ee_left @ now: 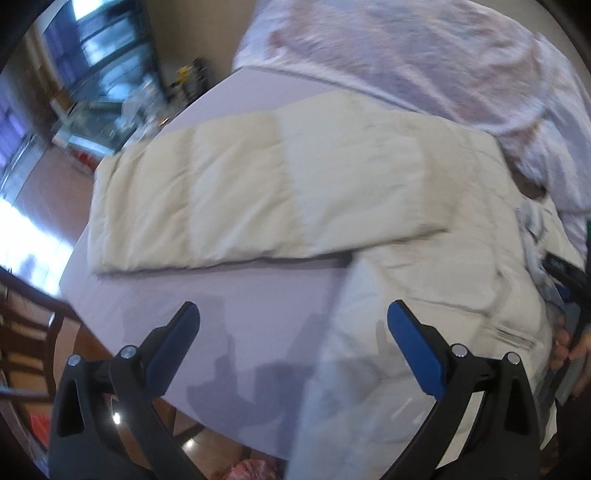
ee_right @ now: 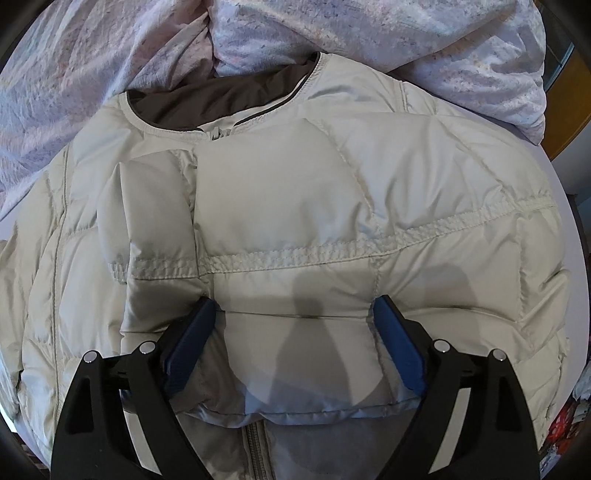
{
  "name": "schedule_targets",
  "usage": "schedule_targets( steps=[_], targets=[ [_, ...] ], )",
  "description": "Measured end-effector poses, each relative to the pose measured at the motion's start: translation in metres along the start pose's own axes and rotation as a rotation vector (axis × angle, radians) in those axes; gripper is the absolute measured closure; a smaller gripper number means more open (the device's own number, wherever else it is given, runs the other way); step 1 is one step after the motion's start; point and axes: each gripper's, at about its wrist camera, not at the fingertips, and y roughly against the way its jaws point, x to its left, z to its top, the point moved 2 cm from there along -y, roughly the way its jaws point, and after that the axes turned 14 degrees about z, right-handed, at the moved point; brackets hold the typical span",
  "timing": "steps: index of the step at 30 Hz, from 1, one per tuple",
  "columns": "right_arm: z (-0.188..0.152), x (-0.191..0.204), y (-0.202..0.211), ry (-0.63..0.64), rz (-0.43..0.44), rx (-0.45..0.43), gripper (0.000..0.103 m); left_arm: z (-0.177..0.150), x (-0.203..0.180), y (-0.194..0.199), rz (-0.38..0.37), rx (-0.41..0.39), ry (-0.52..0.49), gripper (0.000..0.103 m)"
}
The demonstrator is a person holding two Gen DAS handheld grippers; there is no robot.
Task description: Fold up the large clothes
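Lavender bed sheet [ee_left: 236, 302] under cream puffer jacket [ee_right: 295, 206], no legible label; both hand-held grippers [ee_left: 293, 321] [ee_right: 295, 310] wide open.

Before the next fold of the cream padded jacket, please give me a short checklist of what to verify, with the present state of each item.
1. Left gripper empty: ok, jaws wide above the bare sheet.
2. Right gripper free of the jacket: cannot tell; the jaws stand wide, with a folded part between them.
3. Left sleeve laid out straight: ok, it lies flat on the sheet.
4. Right sleeve folded over the chest: ok, its cuff lies near the zip.
5. Quilt clear of the jacket: not ok, it touches the collar.
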Motion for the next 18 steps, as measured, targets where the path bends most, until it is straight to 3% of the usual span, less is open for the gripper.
schedule_targets(
  steps=[6,9,11,18],
  targets=[
    [-0.003,0.003,-0.001,0.011,0.008,-0.012,0.013,0.012,0.058,-0.037,-0.033,0.107,0.199,0.003],
    [-0.004,0.002,-0.001,0.017,0.016,-0.020,0.013,0.016,0.082,-0.055,-0.072,0.157,0.307,0.011],
    [-0.004,0.001,0.000,0.017,0.017,-0.021,0.013,0.017,0.093,-0.061,-0.077,0.173,0.353,0.018],
    [-0.004,0.000,0.000,0.018,0.023,-0.029,0.013,0.027,0.114,-0.081,-0.096,0.193,0.469,0.026]
  ],
)
